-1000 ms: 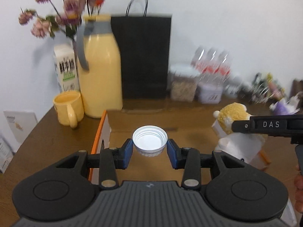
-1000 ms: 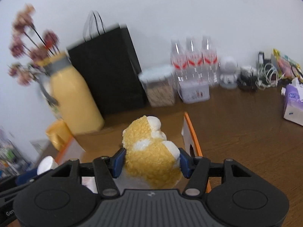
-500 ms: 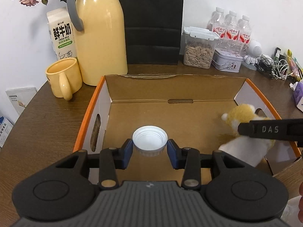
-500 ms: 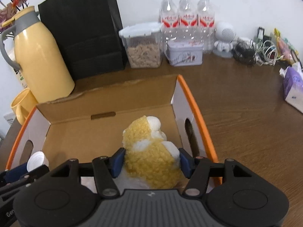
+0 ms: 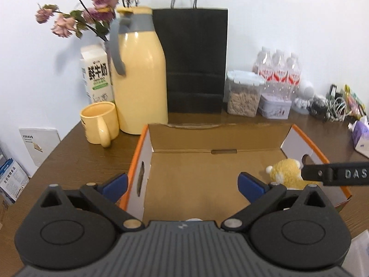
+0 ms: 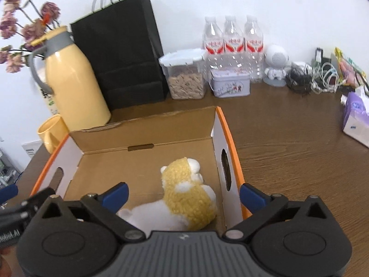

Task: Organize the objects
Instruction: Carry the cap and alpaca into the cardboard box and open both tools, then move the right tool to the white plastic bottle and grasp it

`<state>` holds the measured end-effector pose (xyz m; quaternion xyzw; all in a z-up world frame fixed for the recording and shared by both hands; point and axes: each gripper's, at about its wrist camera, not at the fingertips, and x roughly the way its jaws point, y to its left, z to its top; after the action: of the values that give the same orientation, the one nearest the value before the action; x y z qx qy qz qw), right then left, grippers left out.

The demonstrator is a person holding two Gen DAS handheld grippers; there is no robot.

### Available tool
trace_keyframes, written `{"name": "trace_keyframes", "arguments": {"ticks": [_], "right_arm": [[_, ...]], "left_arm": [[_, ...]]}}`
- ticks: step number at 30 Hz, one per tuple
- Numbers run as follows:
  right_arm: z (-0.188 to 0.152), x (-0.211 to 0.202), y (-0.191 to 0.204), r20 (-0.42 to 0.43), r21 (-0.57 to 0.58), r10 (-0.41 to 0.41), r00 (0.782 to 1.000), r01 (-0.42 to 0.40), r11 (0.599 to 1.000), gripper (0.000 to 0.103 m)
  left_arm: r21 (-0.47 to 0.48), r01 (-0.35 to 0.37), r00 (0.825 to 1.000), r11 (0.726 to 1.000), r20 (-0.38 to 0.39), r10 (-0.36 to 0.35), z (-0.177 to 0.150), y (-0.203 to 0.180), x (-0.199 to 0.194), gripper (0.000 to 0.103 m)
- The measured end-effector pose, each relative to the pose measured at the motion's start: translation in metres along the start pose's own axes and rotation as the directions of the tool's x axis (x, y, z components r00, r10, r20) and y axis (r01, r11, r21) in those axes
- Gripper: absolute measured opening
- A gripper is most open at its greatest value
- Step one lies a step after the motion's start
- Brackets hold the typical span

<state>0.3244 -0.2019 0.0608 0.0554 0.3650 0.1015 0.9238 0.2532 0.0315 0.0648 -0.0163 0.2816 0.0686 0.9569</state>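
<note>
Hanging over the cardboard box (image 5: 216, 138), left gripper (image 5: 182, 182) stands released, blue pads spread wide, nothing between them; jaws have just been opening. White bottle cap (image 5: 193, 219) shows only as a sliver at the gripper body's front edge, low in the box. Right gripper (image 6: 184, 192) likewise released, jaws just opened; plush toy (image 6: 189, 198) lies on the box floor between the pads, touching neither, close to the right wall. Box sits on the brown desk (image 6: 288, 138). Behind it: yellow thermos (image 5: 140, 73), yellow mug (image 5: 99, 121), black paper bag (image 5: 196, 62), milk carton (image 5: 95, 73).
</note>
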Motion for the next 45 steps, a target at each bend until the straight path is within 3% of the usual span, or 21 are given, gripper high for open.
{"name": "trace_keyframes", "arguments": {"ticks": [9,17,25,33,45], "right_arm": [[-0.025,-0.071,-0.012,0.132,-0.06,0.089,0.987,-0.082,0.995,0.103],[-0.08,-0.133,-0.033,0.234,-0.139,0.096,0.967,-0.064,0.988,0.103],[-0.146,-0.156,-0.051,0.229,-0.207,0.06,0.972,-0.012,0.978,0.103],[-0.196,-0.15,-0.055,0.186,-0.237,0.059,0.981,-0.014,0.971,0.103],[-0.183,-0.126,-0.036,0.203,-0.237,0.044,0.978,0.005,0.971,0.103]], "left_arm": [[-0.002,-0.007,0.99,1.0,0.143,0.008,-0.018,0.015,-0.068,0.103],[0.007,0.02,0.98,1.0,0.2,-0.021,-0.061,0.026,-0.115,0.103],[-0.007,0.047,0.988,0.999,0.151,-0.045,-0.109,0.039,-0.132,0.103],[-0.048,0.039,0.996,0.998,0.087,-0.035,-0.15,0.046,-0.137,0.103],[-0.059,0.054,0.997,0.997,0.051,-0.051,-0.159,0.042,-0.128,0.103]]}}
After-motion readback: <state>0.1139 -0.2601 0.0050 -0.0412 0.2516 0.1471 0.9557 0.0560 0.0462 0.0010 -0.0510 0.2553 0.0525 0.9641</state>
